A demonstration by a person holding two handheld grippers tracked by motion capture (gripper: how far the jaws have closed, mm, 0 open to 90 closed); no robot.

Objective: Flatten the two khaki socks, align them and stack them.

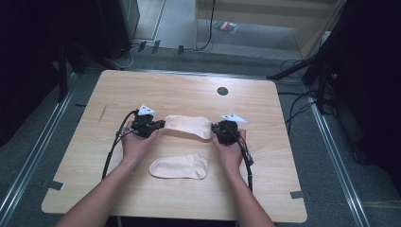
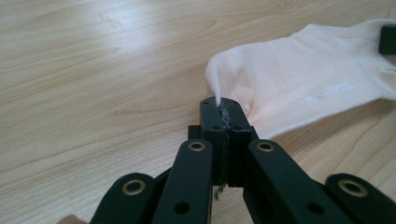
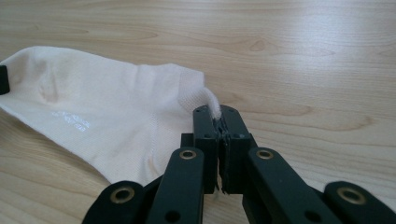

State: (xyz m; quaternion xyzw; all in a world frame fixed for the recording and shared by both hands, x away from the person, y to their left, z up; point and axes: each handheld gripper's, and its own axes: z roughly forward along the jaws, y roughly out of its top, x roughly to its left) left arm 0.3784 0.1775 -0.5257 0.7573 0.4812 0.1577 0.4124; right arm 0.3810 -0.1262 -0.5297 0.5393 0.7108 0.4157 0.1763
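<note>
A pale pink sock (image 1: 189,126) lies across the middle of the wooden table (image 1: 189,90), stretched between both grippers. My left gripper (image 1: 160,125) is shut on the sock's left end; in the left gripper view the fabric (image 2: 299,84) is pinched between the closed jaws of my left gripper (image 2: 225,112). My right gripper (image 1: 215,128) is shut on the sock's right end, where the cuff edge (image 3: 205,100) runs into the closed jaws of my right gripper (image 3: 219,116). A second pale sock (image 1: 179,167) lies flat nearer the person, between the two forearms.
A small dark round cap (image 1: 222,91) sits in the tabletop toward the far edge. Cables (image 1: 113,146) trail from both grippers over the table. Dark stands and floor cables surround the table.
</note>
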